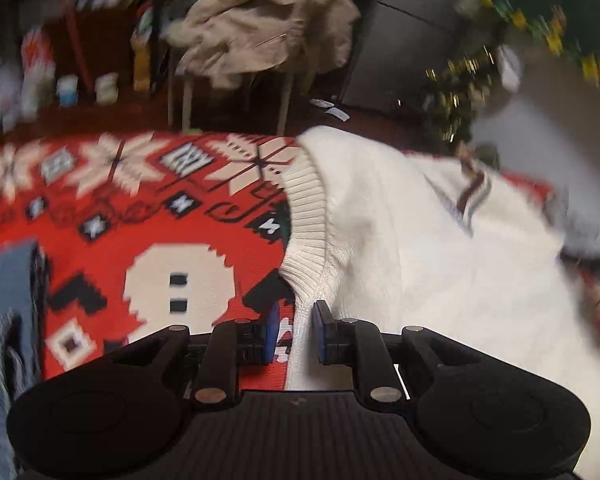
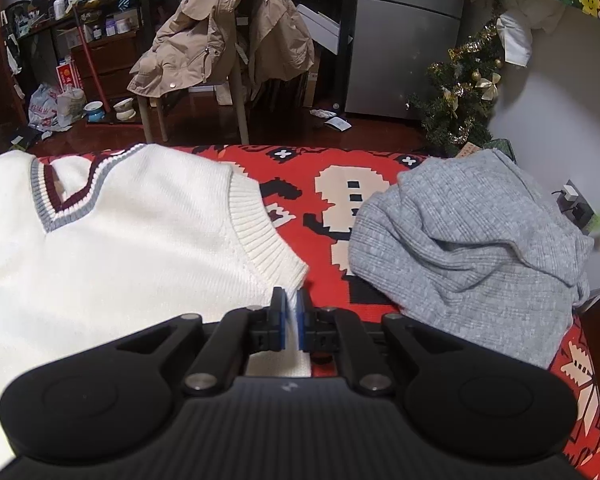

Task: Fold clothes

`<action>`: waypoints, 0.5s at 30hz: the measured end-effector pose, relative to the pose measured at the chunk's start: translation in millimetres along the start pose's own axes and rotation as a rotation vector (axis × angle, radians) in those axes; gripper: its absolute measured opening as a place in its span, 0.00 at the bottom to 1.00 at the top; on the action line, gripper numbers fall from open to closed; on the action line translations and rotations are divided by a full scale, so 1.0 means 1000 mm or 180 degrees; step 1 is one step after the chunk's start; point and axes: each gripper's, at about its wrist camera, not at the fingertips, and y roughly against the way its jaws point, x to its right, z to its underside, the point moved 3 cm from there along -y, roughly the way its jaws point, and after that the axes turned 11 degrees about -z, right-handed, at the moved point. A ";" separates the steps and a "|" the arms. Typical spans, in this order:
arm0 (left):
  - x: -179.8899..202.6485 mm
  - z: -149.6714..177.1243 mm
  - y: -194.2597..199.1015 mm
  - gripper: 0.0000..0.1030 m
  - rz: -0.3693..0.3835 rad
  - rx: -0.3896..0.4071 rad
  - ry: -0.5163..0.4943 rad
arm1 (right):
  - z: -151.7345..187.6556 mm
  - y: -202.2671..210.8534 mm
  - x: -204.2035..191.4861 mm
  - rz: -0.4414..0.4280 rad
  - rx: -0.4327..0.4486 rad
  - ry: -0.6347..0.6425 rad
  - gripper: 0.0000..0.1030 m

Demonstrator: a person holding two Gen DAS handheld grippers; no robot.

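Lying flat on a red patterned blanket (image 2: 300, 168), a white knit vest (image 2: 120, 240) is being pinched at each side seam by the left gripper (image 1: 296, 332) and right gripper (image 2: 293, 320), beside a grey sweater (image 2: 480, 248).

Black ribbed tool (image 2: 293, 322), blue pads (image 2: 284, 326), silver screws

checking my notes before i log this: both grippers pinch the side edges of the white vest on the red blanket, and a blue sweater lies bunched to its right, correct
Not quite: the bunched sweater is grey, not blue, as the right wrist view shows. The rest holds: the left gripper and right gripper each pinch a side edge of the white vest on the red blanket.
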 end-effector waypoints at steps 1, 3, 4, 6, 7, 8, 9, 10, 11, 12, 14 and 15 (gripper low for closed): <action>0.003 0.000 0.000 0.17 -0.0026 0.0012 -0.0054 | 0.000 0.000 -0.001 0.0003 -0.0001 0.0008 0.05; 0.008 -0.001 -0.001 0.17 -0.0077 0.0037 -0.0162 | 0.000 0.001 -0.001 0.0000 0.0000 0.0008 0.05; 0.008 -0.002 -0.002 0.17 -0.0079 0.0022 -0.0165 | 0.000 0.001 -0.001 -0.0003 0.0001 0.0005 0.05; 0.004 -0.005 -0.005 0.16 -0.0022 -0.0078 -0.0039 | 0.001 0.002 0.000 -0.0010 0.0002 -0.0009 0.05; 0.001 -0.007 -0.006 0.13 0.0007 -0.0128 0.0024 | 0.001 0.002 -0.001 -0.0012 0.0002 -0.0012 0.05; 0.000 -0.008 -0.006 0.11 -0.0029 -0.0128 0.0043 | 0.000 0.003 -0.001 -0.0013 0.0002 -0.0010 0.05; 0.001 -0.008 -0.002 0.08 -0.0150 -0.0063 0.0002 | 0.000 0.003 -0.002 -0.0013 0.0002 -0.0009 0.05; 0.002 -0.008 0.002 0.05 -0.0271 0.0002 -0.0038 | 0.000 0.003 -0.002 -0.0014 0.0002 -0.0007 0.05; 0.004 -0.008 0.006 0.05 -0.0391 0.0068 -0.0078 | 0.000 0.004 -0.003 -0.0017 0.0006 -0.0005 0.05; 0.005 -0.009 0.010 0.04 -0.0512 0.0133 -0.0119 | 0.000 0.005 -0.004 -0.0015 0.0019 -0.0001 0.05; 0.007 -0.009 0.018 0.03 -0.0753 0.0264 -0.0199 | -0.002 0.010 -0.004 0.0003 0.0071 -0.0002 0.05; 0.004 -0.011 0.024 0.03 -0.0846 0.0325 -0.0188 | -0.004 0.014 -0.003 0.0023 0.0119 -0.0018 0.05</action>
